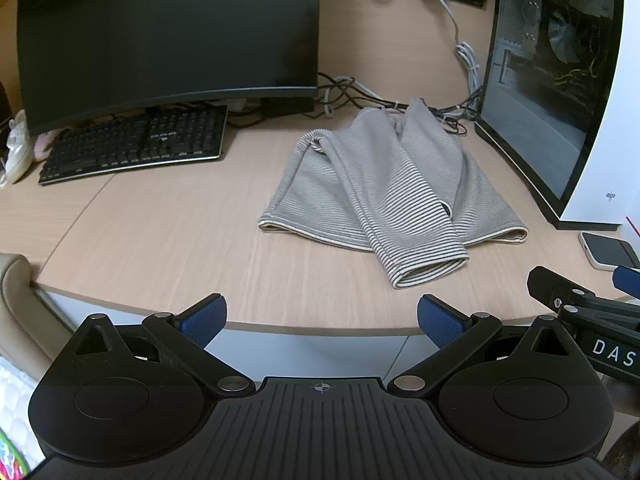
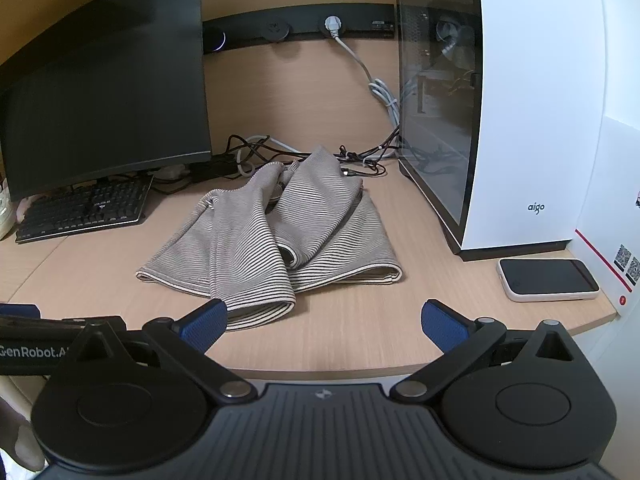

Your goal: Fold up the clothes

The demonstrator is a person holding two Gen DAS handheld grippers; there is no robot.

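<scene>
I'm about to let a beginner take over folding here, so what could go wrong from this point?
1. The grey striped knit garment has its far end lying among the tangled black and white cables; pulling it may drag or snag them.
2. The white-cased smartphone lies near the wooden desk's front edge, by the open right gripper; a sweep might knock it off.
3. The sleeves overlap, so the open left gripper may pinch several layers.

Striped garment (image 1: 384, 184): soft ribbed cloth; desk (image 1: 160, 240): matt wood-grain, perhaps laminate; monitor (image 1: 168, 32): glossy dark screen.
</scene>
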